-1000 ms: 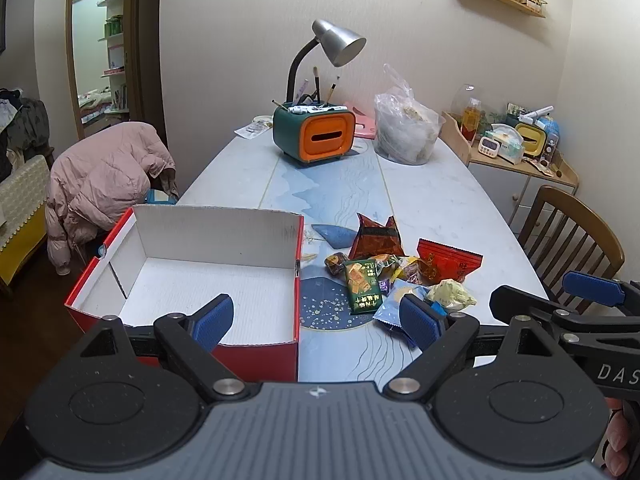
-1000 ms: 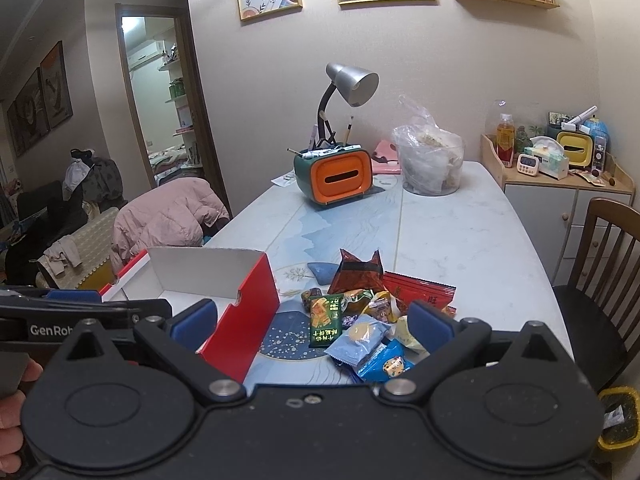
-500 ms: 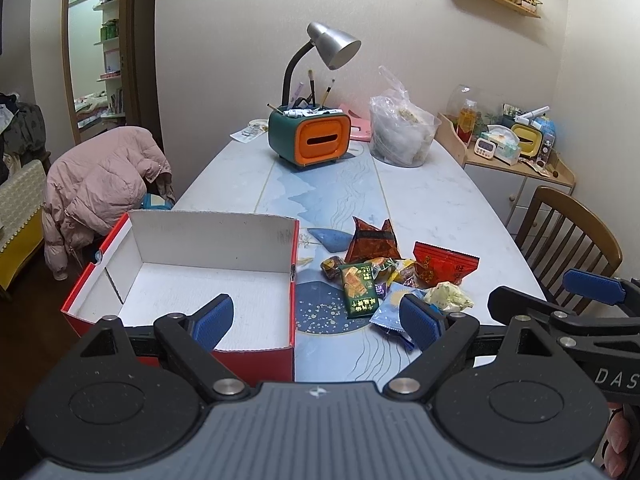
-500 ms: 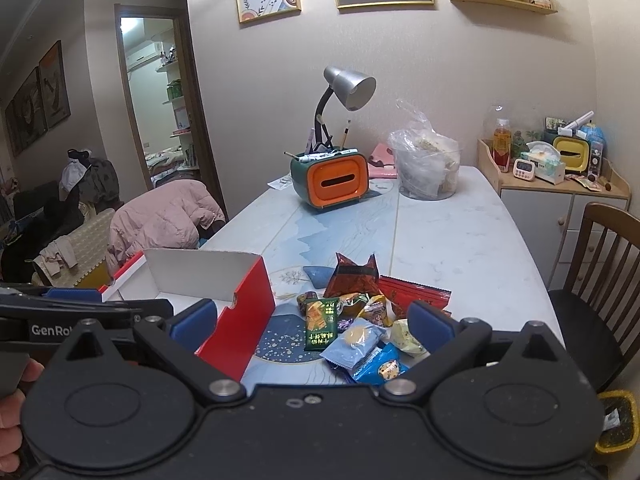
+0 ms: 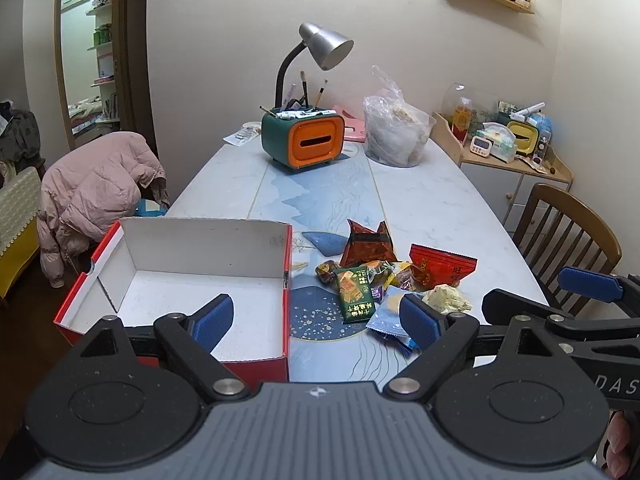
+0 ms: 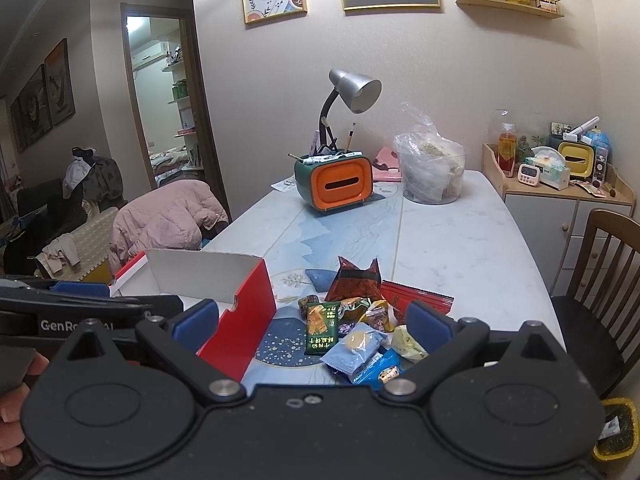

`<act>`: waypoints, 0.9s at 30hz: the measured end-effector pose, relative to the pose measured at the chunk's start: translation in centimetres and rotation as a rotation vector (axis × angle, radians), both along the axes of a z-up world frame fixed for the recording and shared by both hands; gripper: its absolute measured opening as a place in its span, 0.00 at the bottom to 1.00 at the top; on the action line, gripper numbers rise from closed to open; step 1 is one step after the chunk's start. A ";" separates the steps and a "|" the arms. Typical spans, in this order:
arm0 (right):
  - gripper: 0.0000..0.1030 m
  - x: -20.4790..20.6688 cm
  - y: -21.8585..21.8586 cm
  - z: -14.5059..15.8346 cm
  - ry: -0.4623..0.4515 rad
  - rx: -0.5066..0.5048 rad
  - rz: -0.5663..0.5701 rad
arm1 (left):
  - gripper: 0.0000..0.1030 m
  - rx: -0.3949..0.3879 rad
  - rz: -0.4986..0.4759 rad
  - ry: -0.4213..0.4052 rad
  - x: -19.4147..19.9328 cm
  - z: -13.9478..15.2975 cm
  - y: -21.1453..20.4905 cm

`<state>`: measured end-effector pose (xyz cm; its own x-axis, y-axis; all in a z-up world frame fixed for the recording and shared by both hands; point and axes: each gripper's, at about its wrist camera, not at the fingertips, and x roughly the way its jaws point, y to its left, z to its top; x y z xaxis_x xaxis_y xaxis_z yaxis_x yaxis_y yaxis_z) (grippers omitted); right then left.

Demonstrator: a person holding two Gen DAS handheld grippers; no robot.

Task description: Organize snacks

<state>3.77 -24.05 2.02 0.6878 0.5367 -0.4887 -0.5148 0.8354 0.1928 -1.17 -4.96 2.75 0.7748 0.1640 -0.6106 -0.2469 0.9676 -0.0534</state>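
Both grippers hang level above the near end of the table, side by side and pointing along its length toward the far wall. The left gripper has its jaws spread wide with nothing between them; its blue pads frame the box's near right corner and the strip of table just right of it. The right gripper is likewise spread wide and holds nothing, and most of the snack pile shows through its gap. Each gripper appears at the edge of the other's view, so they are near one another, the left one over the box side.

The box is the landmark: an open cardboard box, red outside and white inside, with nothing visible in it, sitting at the table's near left edge. Just right of the box lies the pile of snacks, a loose heap of small wrapped packets touching and overlapping one another. Nearest the box in that pile is a green packet lying flat. Behind it, farther from the box's right wall, a dark red-brown pouch stands tilted with two pointed corners up. To the right of that is a bright red bag. At the near side of the pile sit a pale blue packet, a darker blue one and a pale yellowish one.
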 end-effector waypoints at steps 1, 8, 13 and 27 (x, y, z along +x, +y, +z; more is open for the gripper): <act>0.97 0.1 -0.1 0.0 0.000 -0.001 -0.001 | 0.88 -0.001 -0.001 0.003 0.2 -0.1 0.0; 0.97 1.4 -0.3 -0.6 0.029 -0.019 -0.005 | 0.88 -0.021 -0.019 0.049 2.0 -1.5 -0.1; 0.96 2.5 -0.8 -1.8 0.053 -0.051 -0.032 | 0.88 -0.036 -0.040 0.102 3.8 -3.1 -0.4; 0.86 7.0 -2.2 -6.9 0.116 -0.197 0.022 | 0.88 -0.077 -0.176 0.230 10.6 -6.8 -2.3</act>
<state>10.74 -26.27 -4.93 0.6100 0.4369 -0.6611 -0.5168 0.8518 0.0861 9.46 -7.26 -4.01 0.6272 -0.0147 -0.7787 -0.0894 0.9919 -0.0908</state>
